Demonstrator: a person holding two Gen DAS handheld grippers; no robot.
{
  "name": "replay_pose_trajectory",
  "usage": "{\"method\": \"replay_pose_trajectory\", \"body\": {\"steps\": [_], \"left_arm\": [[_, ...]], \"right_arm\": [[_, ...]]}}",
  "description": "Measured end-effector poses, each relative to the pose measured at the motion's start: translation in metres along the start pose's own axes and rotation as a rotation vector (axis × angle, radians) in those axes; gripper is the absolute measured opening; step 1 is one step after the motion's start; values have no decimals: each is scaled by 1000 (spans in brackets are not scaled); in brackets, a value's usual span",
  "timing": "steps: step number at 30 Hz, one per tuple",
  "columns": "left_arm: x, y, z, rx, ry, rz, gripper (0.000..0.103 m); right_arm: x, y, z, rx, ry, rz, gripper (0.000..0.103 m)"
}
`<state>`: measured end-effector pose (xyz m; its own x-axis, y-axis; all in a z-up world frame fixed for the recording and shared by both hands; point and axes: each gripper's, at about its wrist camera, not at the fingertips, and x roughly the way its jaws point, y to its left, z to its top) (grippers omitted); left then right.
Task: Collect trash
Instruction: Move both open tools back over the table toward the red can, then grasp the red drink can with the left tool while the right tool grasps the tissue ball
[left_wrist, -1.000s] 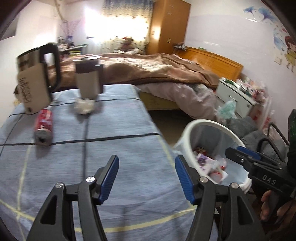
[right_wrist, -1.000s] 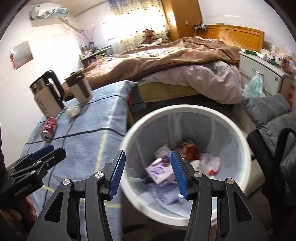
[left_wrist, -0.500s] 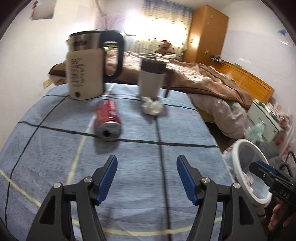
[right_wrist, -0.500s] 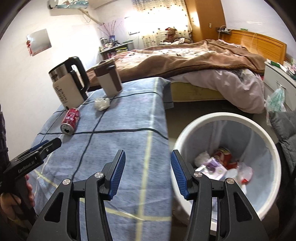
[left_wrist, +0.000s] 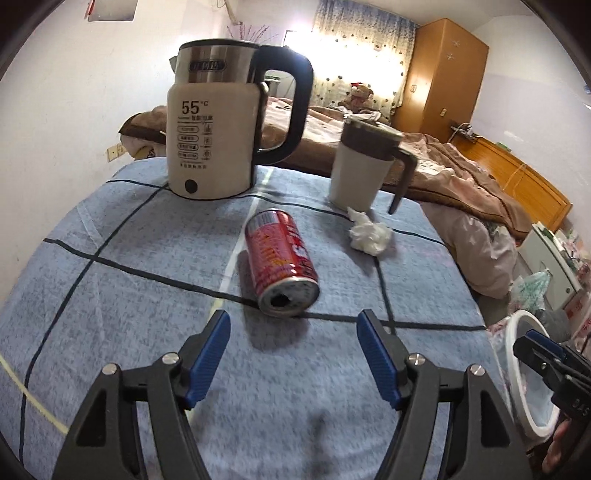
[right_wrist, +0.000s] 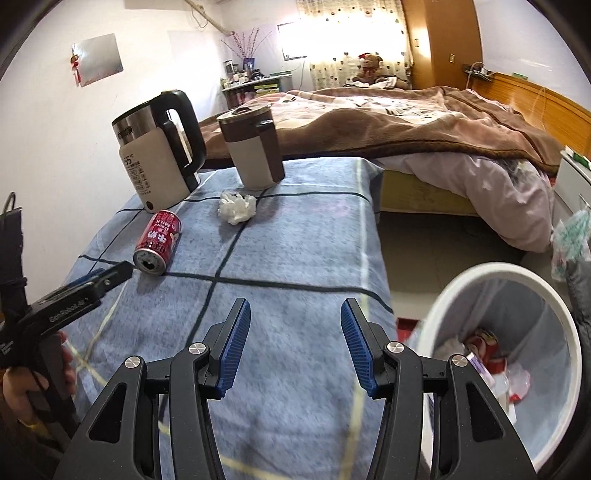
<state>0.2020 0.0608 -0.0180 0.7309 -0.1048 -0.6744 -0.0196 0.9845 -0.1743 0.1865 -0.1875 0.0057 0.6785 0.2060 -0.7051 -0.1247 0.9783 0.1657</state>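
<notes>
A red drink can (left_wrist: 281, 258) lies on its side on the blue checked tablecloth (left_wrist: 110, 295), its open end towards me. My left gripper (left_wrist: 293, 332) is open and empty, just short of the can; it also shows in the right wrist view (right_wrist: 110, 275). A crumpled white tissue (left_wrist: 370, 234) lies right of the can, by the mug; the right wrist view shows the can (right_wrist: 159, 242) and tissue (right_wrist: 237, 206) too. My right gripper (right_wrist: 291, 325) is open and empty over the table's near part. A white trash bin (right_wrist: 546, 306) with several pieces of trash stands right of the table.
An electric kettle (left_wrist: 214, 129) and a lidded mug (left_wrist: 364, 166) stand at the table's far side. A bed (right_wrist: 406, 122) with a brown blanket lies beyond. A white cabinet (left_wrist: 546, 258) and grey clothing sit at the right.
My left gripper has swung left from the bin side and closed in on the red can. My right gripper has moved from over the bin to over the table. Both stay open.
</notes>
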Motion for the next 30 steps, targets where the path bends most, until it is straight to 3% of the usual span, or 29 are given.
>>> {"method": "replay_pose_trajectory", "body": {"steps": [6, 10, 21, 24, 26, 30], "left_arm": [[22, 4, 11, 11, 9, 19, 73], [35, 10, 16, -19, 31, -17, 73], [53, 9, 19, 22, 43, 19, 73], [55, 12, 21, 10, 39, 6, 67], [56, 15, 22, 2, 41, -4, 56], [55, 20, 22, -7, 35, -11, 55]], "right_arm": [[20, 9, 15, -24, 13, -3, 52], [33, 14, 27, -37, 15, -13, 52], [69, 28, 52, -51, 27, -19, 52], [77, 30, 56, -55, 27, -9, 52], [85, 31, 59, -55, 36, 1, 52], [99, 36, 67, -62, 33, 23, 52]]}}
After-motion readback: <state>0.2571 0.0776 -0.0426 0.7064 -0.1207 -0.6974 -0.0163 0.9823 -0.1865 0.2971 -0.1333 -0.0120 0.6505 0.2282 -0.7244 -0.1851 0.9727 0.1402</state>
